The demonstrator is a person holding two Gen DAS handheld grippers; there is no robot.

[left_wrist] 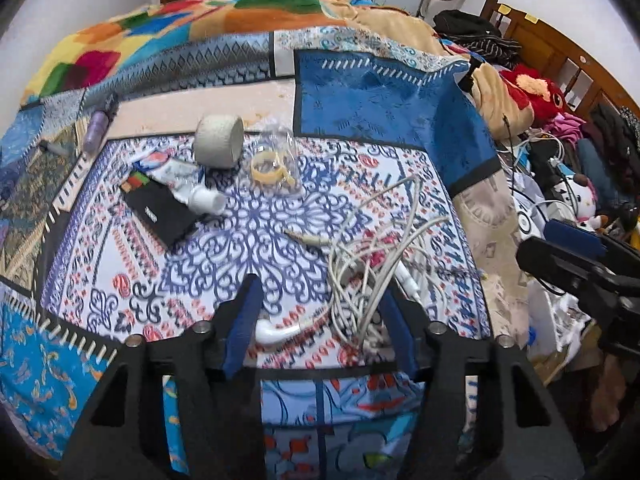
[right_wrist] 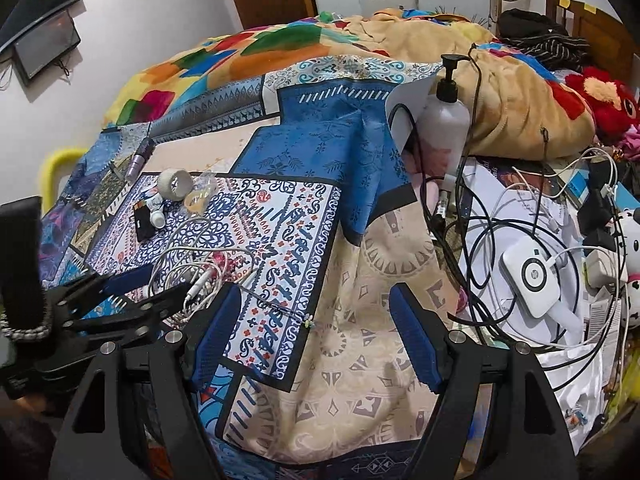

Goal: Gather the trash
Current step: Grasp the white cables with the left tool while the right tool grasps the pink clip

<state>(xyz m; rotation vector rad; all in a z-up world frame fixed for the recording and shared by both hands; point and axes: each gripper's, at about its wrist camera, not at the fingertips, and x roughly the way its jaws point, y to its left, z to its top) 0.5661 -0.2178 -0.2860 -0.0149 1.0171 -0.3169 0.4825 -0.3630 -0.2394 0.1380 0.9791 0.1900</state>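
The left claw is reaching for the tangle of white cable lying on the patterned bedspread, its jaws partly open around the strands but seemingly not yet pinching them, so it needs to close next, while the right claw is hanging wide and empty.

We see even, fairly bright indoor light with soft, faint shadows and no harsh glare. Strong fisheye bending curves both views, with black vignetted corners. Slight motion blur softens the near foreground; centres stay sharp.
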